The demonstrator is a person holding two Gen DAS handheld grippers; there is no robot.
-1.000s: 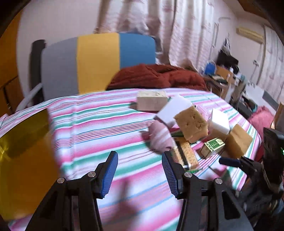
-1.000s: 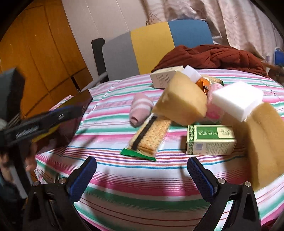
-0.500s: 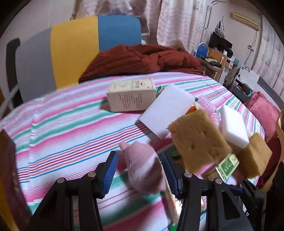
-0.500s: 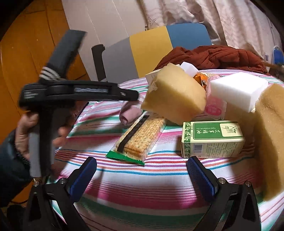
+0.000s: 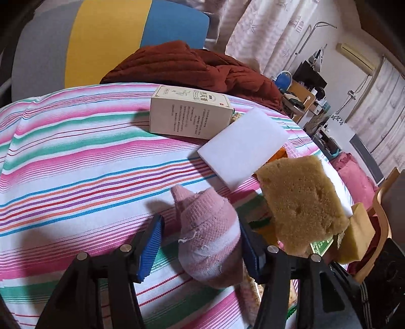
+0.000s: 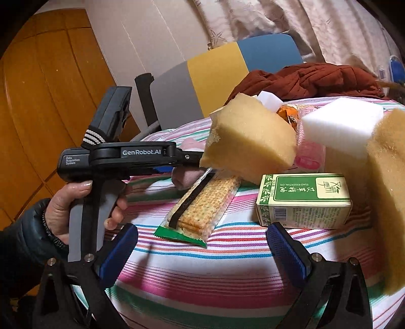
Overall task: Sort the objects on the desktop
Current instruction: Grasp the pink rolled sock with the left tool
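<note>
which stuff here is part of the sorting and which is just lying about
Job: pink sock between the left gripper fingers, cracker pack, green box, cream box, yellow sponges, white sponges, right gripper.

Lying about: red blanket, chair, curtains.

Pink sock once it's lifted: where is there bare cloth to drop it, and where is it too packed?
Bare striped tablecloth lies left of the pink sock and in front of the cream box. A second bare strip lies near the table edge, before the cracker packet and green box. Right of the sock, sponges and boxes crowd together.
</note>
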